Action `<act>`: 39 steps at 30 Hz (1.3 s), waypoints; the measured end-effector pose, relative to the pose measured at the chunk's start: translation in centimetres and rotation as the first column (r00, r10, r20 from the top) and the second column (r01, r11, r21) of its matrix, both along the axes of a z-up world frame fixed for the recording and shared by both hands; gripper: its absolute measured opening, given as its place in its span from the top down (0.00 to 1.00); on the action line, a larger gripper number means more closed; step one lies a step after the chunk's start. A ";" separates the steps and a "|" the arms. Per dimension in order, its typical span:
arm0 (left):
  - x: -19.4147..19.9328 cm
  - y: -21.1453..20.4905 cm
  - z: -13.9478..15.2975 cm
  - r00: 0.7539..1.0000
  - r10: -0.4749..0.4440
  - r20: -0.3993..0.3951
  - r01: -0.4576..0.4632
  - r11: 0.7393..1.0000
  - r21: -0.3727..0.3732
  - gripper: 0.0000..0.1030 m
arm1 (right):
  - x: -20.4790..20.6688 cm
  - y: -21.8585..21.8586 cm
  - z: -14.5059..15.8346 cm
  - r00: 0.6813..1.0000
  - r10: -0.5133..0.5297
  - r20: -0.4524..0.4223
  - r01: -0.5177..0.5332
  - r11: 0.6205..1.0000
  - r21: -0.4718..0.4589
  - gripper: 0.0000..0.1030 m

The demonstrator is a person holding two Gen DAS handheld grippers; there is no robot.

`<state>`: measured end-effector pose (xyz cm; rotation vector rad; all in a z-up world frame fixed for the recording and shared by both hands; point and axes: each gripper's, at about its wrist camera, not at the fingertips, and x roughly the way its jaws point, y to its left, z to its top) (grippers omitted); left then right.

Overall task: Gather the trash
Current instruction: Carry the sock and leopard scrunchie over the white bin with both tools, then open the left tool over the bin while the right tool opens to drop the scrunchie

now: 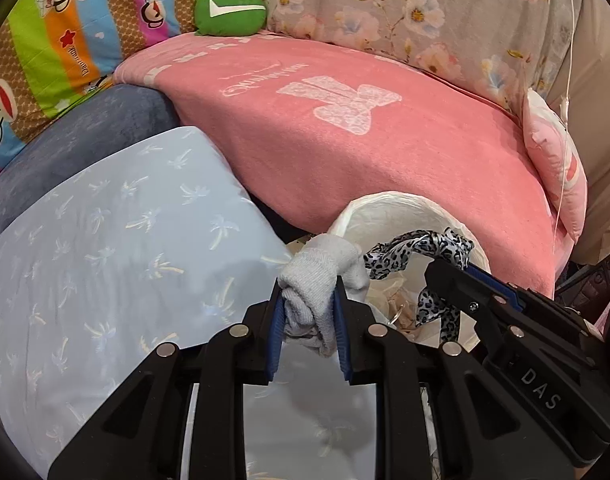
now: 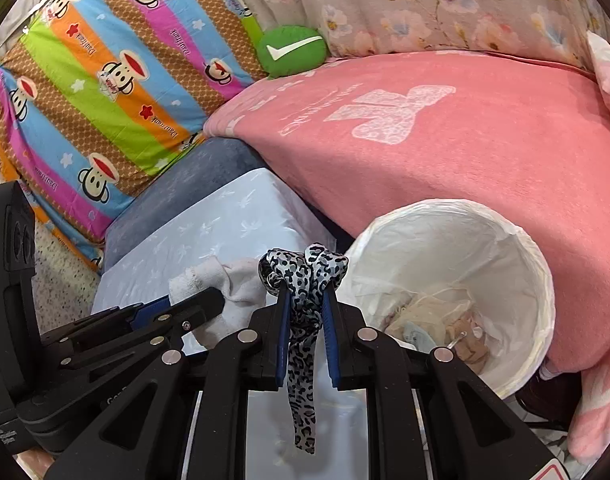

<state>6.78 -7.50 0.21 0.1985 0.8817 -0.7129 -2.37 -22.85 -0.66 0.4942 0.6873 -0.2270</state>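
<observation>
My left gripper (image 1: 309,292) is shut on a rolled grey-white sock (image 1: 319,276), held above the light blue table near the bin's left rim. My right gripper (image 2: 307,290) is shut on a leopard-print ribbon (image 2: 305,280) whose tail hangs down between the fingers. The ribbon also shows in the left wrist view (image 1: 417,246), and the sock in the right wrist view (image 2: 233,284). A white-lined trash bin (image 2: 521,248) stands just right of both grippers, with crumpled scraps (image 2: 433,320) inside. Its rim also shows in the left wrist view (image 1: 385,204).
A light blue palm-print table (image 1: 117,240) lies under the grippers. A pink blanket (image 1: 365,140) covers the bed behind the bin. A green round cushion (image 1: 229,10), a striped monkey pillow (image 2: 105,80) and a blue stool (image 1: 85,136) sit at left.
</observation>
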 end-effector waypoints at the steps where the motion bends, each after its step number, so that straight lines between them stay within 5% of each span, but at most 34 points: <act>1: -0.1 -0.3 0.0 1.000 -0.006 0.000 0.006 1.000 0.000 0.79 | -0.3 -0.4 0.0 1.000 -0.007 0.000 0.007 1.000 0.001 0.86; 28: -1.6 -6.2 0.0 0.996 -0.091 -0.018 0.091 0.996 -0.002 0.72 | -3.7 -5.6 -0.3 0.992 -0.128 0.002 0.128 0.992 0.010 0.82; 35: -1.5 -6.5 0.2 0.996 -0.087 -0.007 0.087 0.996 -0.010 0.66 | -3.7 -6.0 -0.1 0.991 -0.134 0.005 0.134 0.991 0.004 0.82; 39: -1.3 -6.2 0.4 0.997 -0.073 0.000 0.073 0.997 -0.022 0.52 | -3.7 -6.1 0.1 0.990 -0.141 0.009 0.141 0.990 -0.001 0.82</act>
